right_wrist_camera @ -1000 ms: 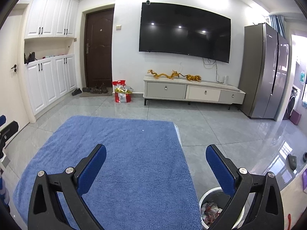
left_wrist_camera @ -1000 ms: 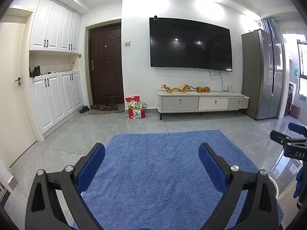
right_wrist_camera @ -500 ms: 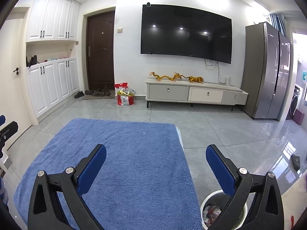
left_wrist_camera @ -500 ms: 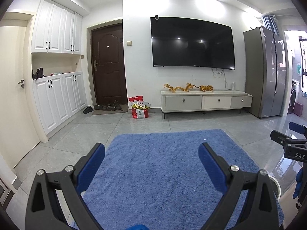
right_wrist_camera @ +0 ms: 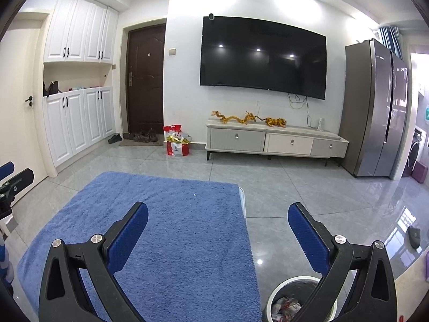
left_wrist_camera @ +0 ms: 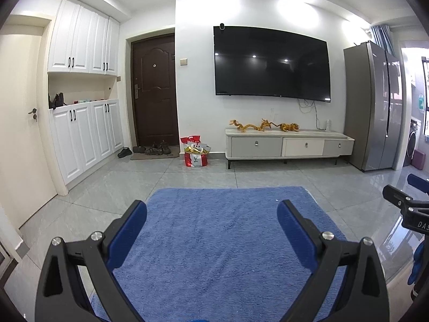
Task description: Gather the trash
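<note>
Both tongs are held over a blue towel-covered surface (left_wrist_camera: pixel 228 241), facing the wall with the television (left_wrist_camera: pixel 270 63). The left tongs (left_wrist_camera: pixel 211 222) stand wide open with nothing between the blue pads; the right tongs (right_wrist_camera: pixel 218 226) likewise stand wide open and empty. The task's receptacle — a grey trash bin (right_wrist_camera: pixel 292 289) with crumpled wrappers (right_wrist_camera: pixel 284 304) inside — stands on the tiled floor (right_wrist_camera: pixel 308 187) just beside the right edge of the surface, low in the right wrist view and partly behind the right finger. No loose trash is plainly visible on the towel; a tiny pale speck (right_wrist_camera: pixel 194 195) near its far edge may be a crumb, though it is too small to tell.

Risks: a small scrap could slip through widely parted pads, or the pads could snag the towel pile and drag the cloth toward the edge. A lowered right arm could knock the bin's rim and tip it.

Edges and room: the towel's right edge (right_wrist_camera: pixel 242 214) drops straight to the floor above the bin. The two tools sit side by side — a sideways sweep could make them collide. Ahead, the floor lies open as far as the TV cabinet (left_wrist_camera: pixel 289 146).
</note>
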Available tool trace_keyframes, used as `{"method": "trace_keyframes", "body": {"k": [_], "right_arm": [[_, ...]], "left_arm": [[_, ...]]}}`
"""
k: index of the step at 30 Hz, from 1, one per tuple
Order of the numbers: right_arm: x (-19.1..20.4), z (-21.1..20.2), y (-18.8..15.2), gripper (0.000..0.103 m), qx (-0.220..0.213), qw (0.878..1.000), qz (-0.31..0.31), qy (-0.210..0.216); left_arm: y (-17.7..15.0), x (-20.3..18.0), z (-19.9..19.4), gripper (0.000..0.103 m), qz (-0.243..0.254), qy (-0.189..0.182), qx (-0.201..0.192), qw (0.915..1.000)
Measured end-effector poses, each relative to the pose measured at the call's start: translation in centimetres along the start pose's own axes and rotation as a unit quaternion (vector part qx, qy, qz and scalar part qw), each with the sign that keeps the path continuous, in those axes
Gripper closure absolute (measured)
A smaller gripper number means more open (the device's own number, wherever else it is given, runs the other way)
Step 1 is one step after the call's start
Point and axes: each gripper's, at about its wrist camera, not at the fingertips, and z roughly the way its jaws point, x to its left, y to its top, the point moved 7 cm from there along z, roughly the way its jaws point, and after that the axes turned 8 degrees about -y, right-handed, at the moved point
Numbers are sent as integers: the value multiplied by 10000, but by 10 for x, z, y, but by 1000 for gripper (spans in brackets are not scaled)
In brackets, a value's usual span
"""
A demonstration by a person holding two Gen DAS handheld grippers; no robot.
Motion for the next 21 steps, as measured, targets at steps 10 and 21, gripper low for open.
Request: {"method": "trace_keyframes", "body": {"k": [10,21], "right_arm": [[-10,-5,-7,1,-20,9998,173,38],[-16,-12,-11,1,-9,9998,178,-47]], "left_arm": [[-1,-10,-7,4,92,48,20,9999],[-3,-16,-8,4,164,-15,74,9998]]}}
